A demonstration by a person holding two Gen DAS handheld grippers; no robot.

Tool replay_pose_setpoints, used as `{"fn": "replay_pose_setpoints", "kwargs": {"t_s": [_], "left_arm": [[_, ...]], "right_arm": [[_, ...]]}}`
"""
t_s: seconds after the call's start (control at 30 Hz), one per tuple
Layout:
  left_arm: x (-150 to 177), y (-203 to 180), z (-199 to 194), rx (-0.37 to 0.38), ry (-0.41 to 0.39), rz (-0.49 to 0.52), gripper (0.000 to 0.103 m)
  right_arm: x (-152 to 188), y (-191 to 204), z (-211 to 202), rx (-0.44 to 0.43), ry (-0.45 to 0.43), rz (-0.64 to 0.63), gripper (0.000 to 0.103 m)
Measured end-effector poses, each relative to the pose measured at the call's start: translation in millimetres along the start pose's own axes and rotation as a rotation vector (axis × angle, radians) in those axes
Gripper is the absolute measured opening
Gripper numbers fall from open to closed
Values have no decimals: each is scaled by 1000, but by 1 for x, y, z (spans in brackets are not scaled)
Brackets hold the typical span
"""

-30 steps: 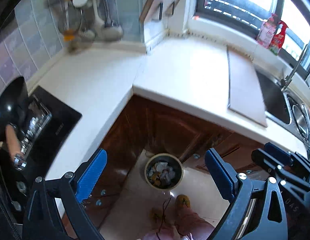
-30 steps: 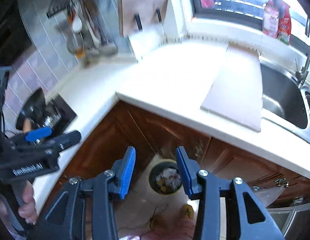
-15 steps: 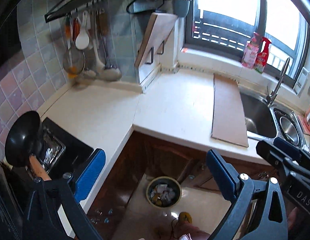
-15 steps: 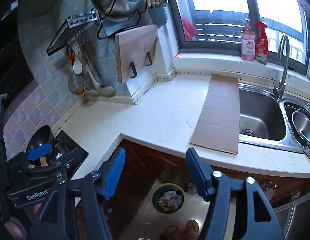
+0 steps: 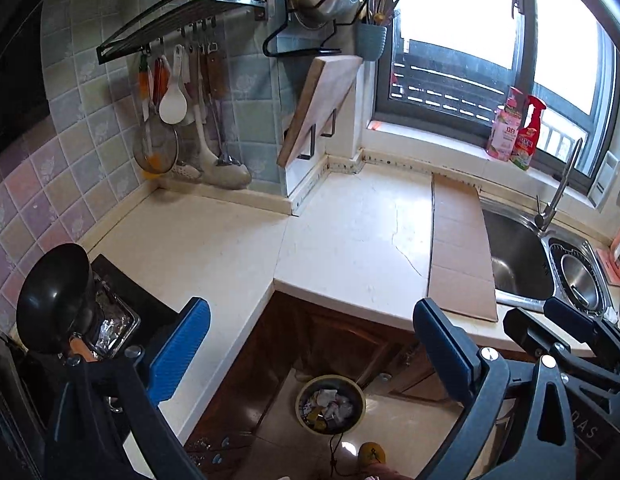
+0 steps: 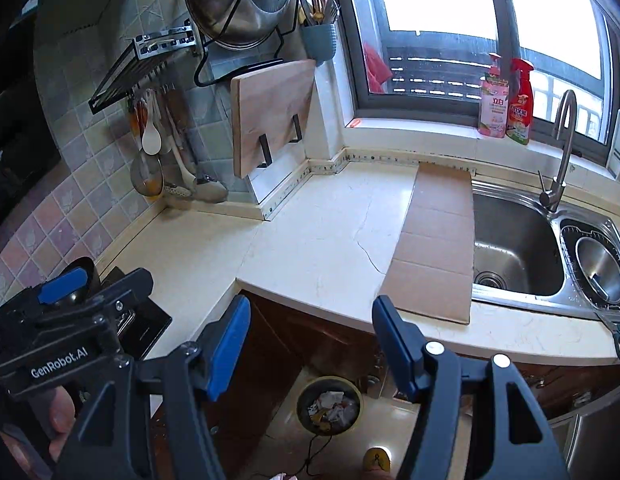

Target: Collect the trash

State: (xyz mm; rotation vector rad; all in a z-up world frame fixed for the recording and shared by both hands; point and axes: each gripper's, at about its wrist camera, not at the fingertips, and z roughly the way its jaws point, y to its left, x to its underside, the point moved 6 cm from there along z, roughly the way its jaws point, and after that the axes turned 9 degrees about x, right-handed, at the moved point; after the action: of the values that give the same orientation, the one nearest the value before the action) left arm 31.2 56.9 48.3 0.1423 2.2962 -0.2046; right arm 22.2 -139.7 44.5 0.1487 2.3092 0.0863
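Note:
A round trash bin (image 5: 330, 405) full of crumpled paper and wrappers stands on the floor by the corner cabinets; it also shows in the right wrist view (image 6: 330, 405). My left gripper (image 5: 310, 338) is open and empty, held high above the bin. My right gripper (image 6: 310, 330) is open and empty, also high above the bin. A flat brown cardboard sheet (image 5: 458, 246) lies on the cream counter beside the sink, also seen in the right wrist view (image 6: 436, 242).
A steel sink (image 6: 514, 248) with faucet sits at right. A black wok (image 5: 53, 298) rests on the stove at left. A wooden cutting board (image 6: 271, 116) and hanging utensils (image 5: 181, 120) line the tiled wall. Two bottles (image 6: 506, 98) stand on the windowsill.
Both grippers have risen and tilted up, so the wall, window and whole counter came into view. The right gripper's jaws have opened wider. The bin looks smaller and lower.

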Motion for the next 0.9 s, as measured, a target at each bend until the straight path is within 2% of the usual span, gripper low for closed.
{"fn": "replay_pose_setpoints", "kwargs": {"t_s": [0.2,0.9], "left_arm": [[-4,1,-1,0,-16,6,102],[3,2,8,-19,16,7,102]], "right_arm": [[-3,4,1,3,2,-9,64],[0,9,6,31,12,9,64]]}}
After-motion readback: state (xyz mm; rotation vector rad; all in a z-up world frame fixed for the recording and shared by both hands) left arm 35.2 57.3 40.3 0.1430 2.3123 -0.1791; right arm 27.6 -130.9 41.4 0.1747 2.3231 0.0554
